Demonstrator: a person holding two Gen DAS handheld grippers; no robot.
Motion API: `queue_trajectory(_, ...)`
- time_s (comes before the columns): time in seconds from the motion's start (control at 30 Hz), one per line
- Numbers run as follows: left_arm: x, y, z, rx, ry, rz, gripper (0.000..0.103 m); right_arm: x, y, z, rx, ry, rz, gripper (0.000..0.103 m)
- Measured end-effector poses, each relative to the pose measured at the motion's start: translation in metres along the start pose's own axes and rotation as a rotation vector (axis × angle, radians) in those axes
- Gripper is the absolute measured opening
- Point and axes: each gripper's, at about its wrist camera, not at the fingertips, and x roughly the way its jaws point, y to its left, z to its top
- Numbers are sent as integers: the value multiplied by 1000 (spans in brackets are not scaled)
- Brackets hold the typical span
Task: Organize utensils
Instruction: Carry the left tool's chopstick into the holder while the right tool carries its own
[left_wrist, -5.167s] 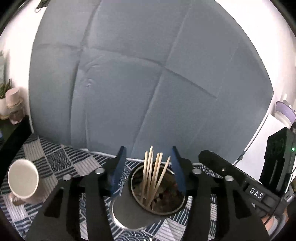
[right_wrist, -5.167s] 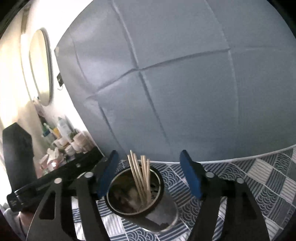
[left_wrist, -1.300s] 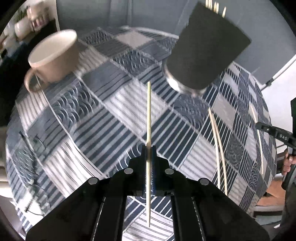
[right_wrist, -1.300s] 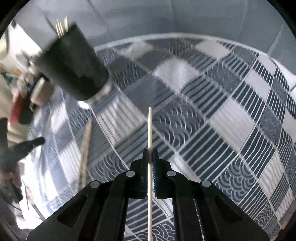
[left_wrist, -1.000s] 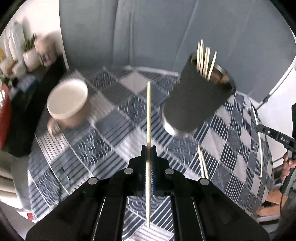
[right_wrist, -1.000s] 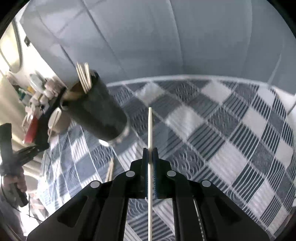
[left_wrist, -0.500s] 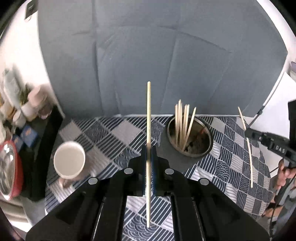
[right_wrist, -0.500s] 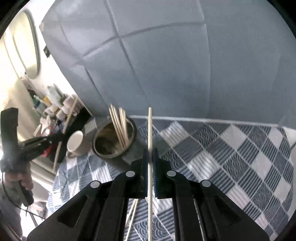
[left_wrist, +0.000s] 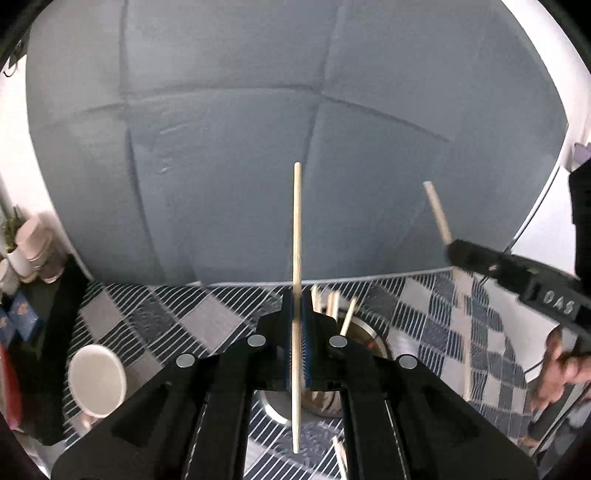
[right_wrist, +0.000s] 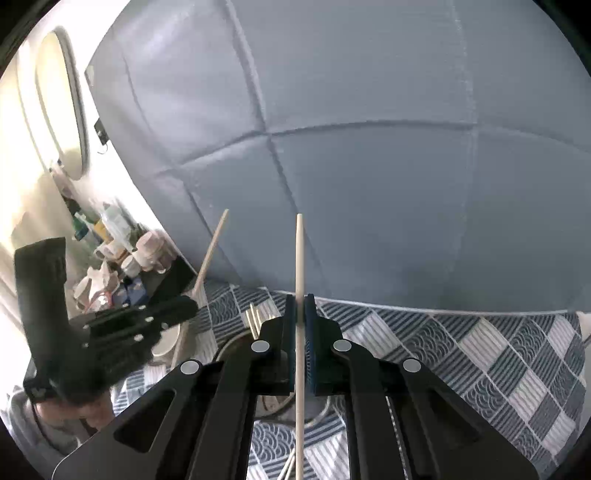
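standing over the patterned tablecloth, both grippers are clamped tight on a single wooden chopstick each. the left gripper pinches its chopstick near the middle, so the stick runs straight from 6 o'clock up to 12 o'clock in its own view, tip against the grey backdrop. the right gripper grips its chopstick the same way, pointed end up. just beneath and behind both sets of fingers sits the metal holder cup, with several more chopsticks standing in it. a cream mug rests on the cloth at about 8 o'clock from the left gripper. a loose chopstick lies on the cloth at 6 o'clock. off to the side, shelves hold bottles and jars.
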Motion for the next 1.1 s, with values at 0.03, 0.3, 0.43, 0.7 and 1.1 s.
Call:
queue_trajectory(0.03, 3, -1, 1, -5, -10, -5, 5, 4, 1, 2, 2, -2, 3, 4)
queue_trajectory(0.3, 19, -4, 10, -44, -83, -60, 5, 36, 10, 12, 6, -15, -1, 5)
queue_trajectory(0.43, 23, -3, 7, -76, -146, -79, 5, 45, 7, 16, 62, -46, 62, 5)
queue_trajectory(0.7, 25, -5, -29, -80, -293, -107, 5, 46, 6, -2, 75, -205, 109, 5)
queue_trajectory(1.1, 31, -20, -59, 7, -292, -55, 5, 51, 9, -45, 75, -183, 105, 5)
